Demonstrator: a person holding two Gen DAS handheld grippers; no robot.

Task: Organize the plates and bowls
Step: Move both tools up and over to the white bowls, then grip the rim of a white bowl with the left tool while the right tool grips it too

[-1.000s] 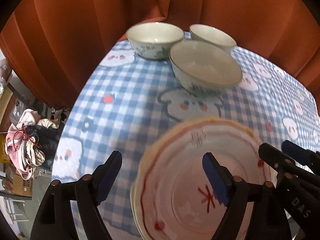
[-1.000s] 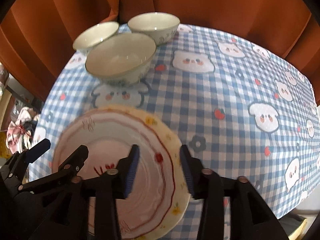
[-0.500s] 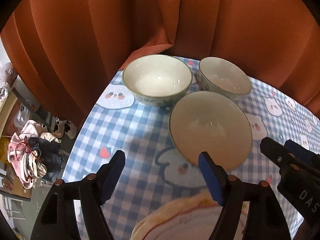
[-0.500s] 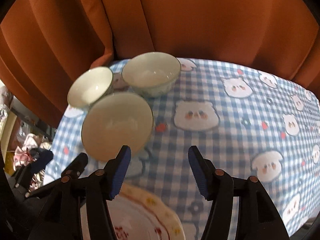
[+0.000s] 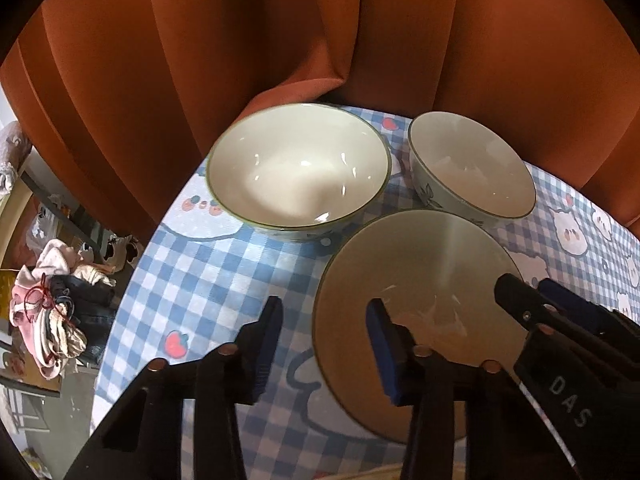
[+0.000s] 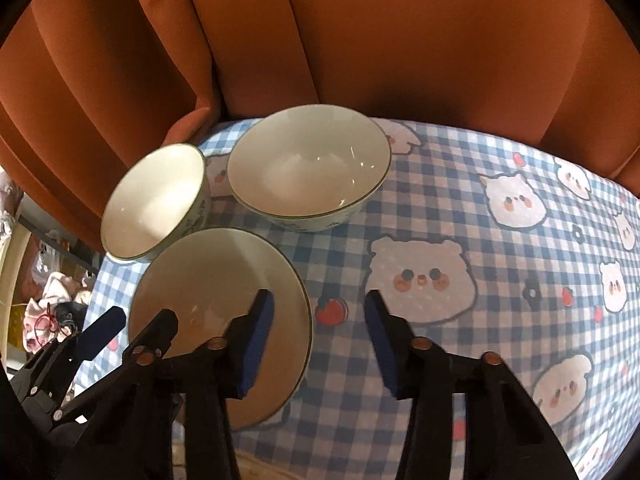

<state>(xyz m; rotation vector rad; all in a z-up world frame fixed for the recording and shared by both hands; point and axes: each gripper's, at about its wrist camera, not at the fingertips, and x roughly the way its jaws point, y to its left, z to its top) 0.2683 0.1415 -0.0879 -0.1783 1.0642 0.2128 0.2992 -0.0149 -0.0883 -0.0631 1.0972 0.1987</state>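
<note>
Three white bowls with green rims stand close together on the blue checked tablecloth (image 5: pixel 208 280). The nearest bowl (image 5: pixel 420 280) (image 6: pixel 216 280) lies under both grippers. Behind it stand a far left bowl (image 5: pixel 298 168) (image 6: pixel 154 200) and a far right bowl (image 5: pixel 472 168) (image 6: pixel 308 164). My left gripper (image 5: pixel 324 344) is open and empty, straddling the near bowl's left rim from above. My right gripper (image 6: pixel 316 340) is open and empty, straddling its right rim. A sliver of the plate's rim (image 5: pixel 384 474) shows at the bottom edge.
An orange curtain (image 5: pixel 320 40) hangs right behind the bowls. The table's left edge drops to a floor with a pile of clothes (image 5: pixel 52 312). Tablecloth with bear prints (image 6: pixel 420 276) stretches to the right.
Both grippers moved forward from above the plate to above the nearest bowl. The plate has slid out of view at the bottom. Both grippers stayed open.
</note>
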